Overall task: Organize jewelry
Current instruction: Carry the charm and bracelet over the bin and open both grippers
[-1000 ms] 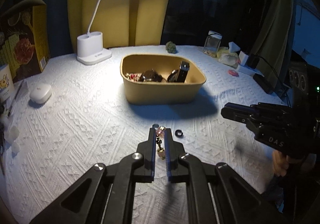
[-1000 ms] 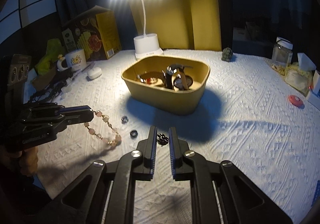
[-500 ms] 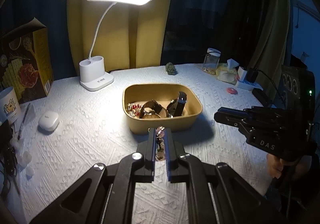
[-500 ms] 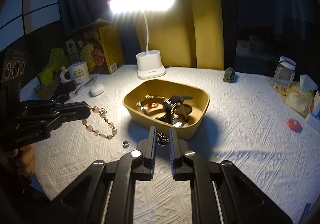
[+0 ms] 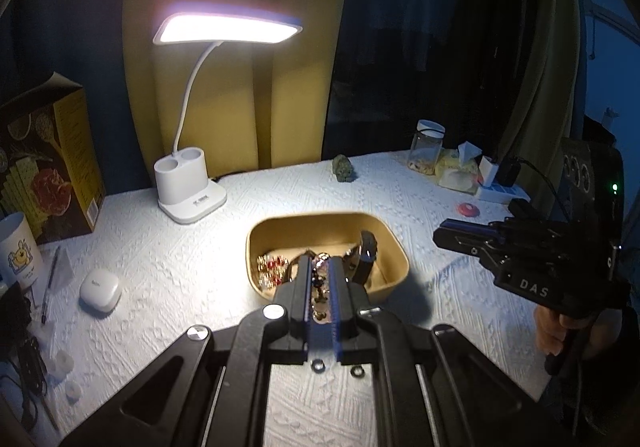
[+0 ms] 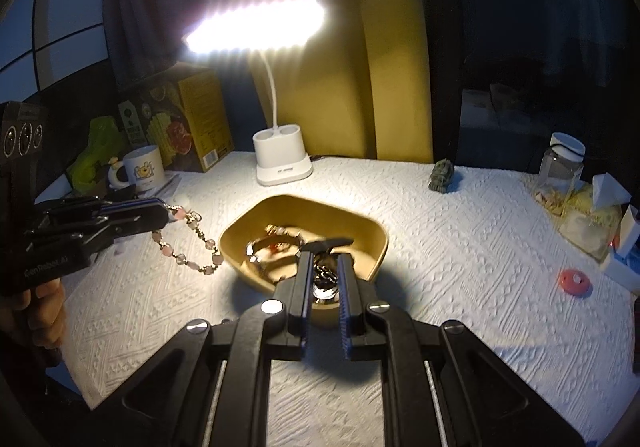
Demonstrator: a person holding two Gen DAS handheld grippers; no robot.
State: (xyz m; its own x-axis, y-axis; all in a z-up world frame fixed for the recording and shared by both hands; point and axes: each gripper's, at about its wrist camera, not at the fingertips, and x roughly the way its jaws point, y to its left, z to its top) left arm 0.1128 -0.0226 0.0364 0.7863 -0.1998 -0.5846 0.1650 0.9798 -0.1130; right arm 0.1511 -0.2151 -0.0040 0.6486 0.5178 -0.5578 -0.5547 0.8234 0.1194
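Note:
A yellow tray [image 5: 394, 243] [image 6: 372, 233] holds watches and jewelry in the middle of the white tablecloth. My left gripper [image 5: 320, 267] [image 6: 162, 213] is shut on a pink bead bracelet [image 6: 188, 243] that hangs just left of the tray's rim, above the table. My right gripper [image 6: 325, 261] [image 5: 440, 233] is shut on a small dark ring-like piece [image 6: 325, 275] and hovers over the tray's near edge. Two small rings [image 5: 318, 366] lie on the cloth under the left gripper.
A white desk lamp [image 5: 190, 187] [image 6: 282, 159] stands behind the tray. A box [image 5: 48, 163], a mug [image 5: 18, 251], a pen and a white earbud case [image 5: 100, 289] sit at left. A jar [image 5: 426, 147], tissue packs and a red disc [image 6: 574, 281] are at right.
Both grippers have risen and moved forward toward the tray, carrying the bracelet and the small piece. The rings on the cloth have dropped back beneath the left gripper.

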